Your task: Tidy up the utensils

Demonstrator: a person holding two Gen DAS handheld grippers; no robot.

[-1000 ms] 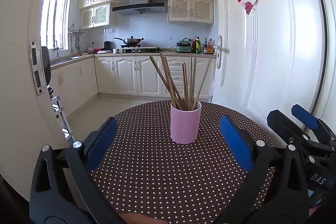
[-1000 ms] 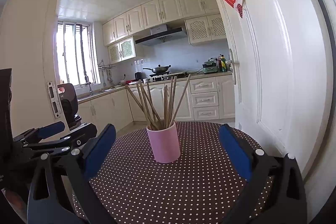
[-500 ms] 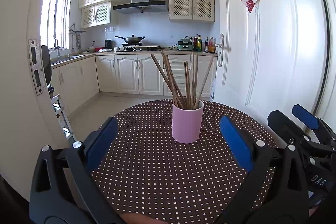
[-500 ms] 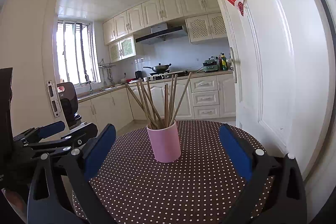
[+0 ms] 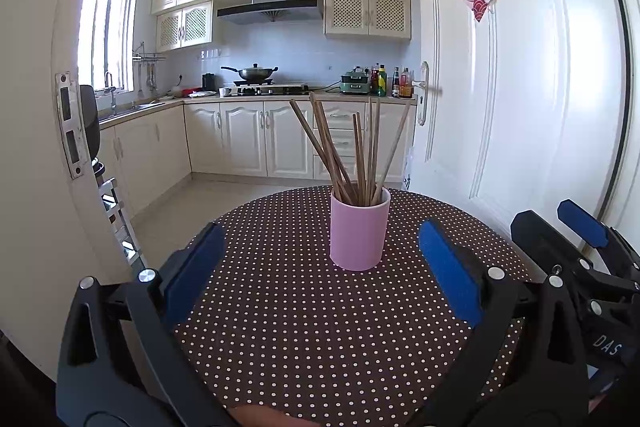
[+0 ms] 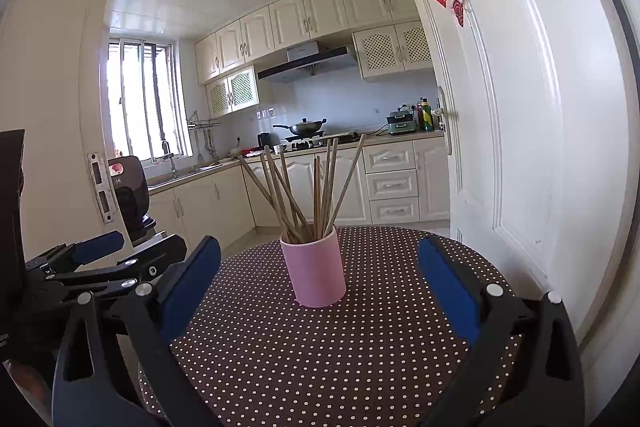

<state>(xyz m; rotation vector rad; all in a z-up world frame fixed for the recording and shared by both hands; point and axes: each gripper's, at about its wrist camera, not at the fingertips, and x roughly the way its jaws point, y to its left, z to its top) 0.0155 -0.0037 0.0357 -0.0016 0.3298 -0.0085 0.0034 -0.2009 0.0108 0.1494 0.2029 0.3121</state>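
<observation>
On the dotted table [image 5: 280,327], well ahead of both grippers, the pink cup [image 5: 359,229] holds every chopstick [image 5: 362,151] — nothing has shifted but a slight camera drift. Left gripper [image 5: 320,267] and right gripper [image 6: 320,277] hang wide open, empty — sorting looks finished.

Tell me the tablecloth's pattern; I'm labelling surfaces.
Dark brown tablecloth with small white polka dots, clearest in the left wrist view.

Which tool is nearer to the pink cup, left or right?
About equal; I cannot tell. The left tool has the pink cup slightly right of centre, the right tool almost centred; neither touches it.
</observation>
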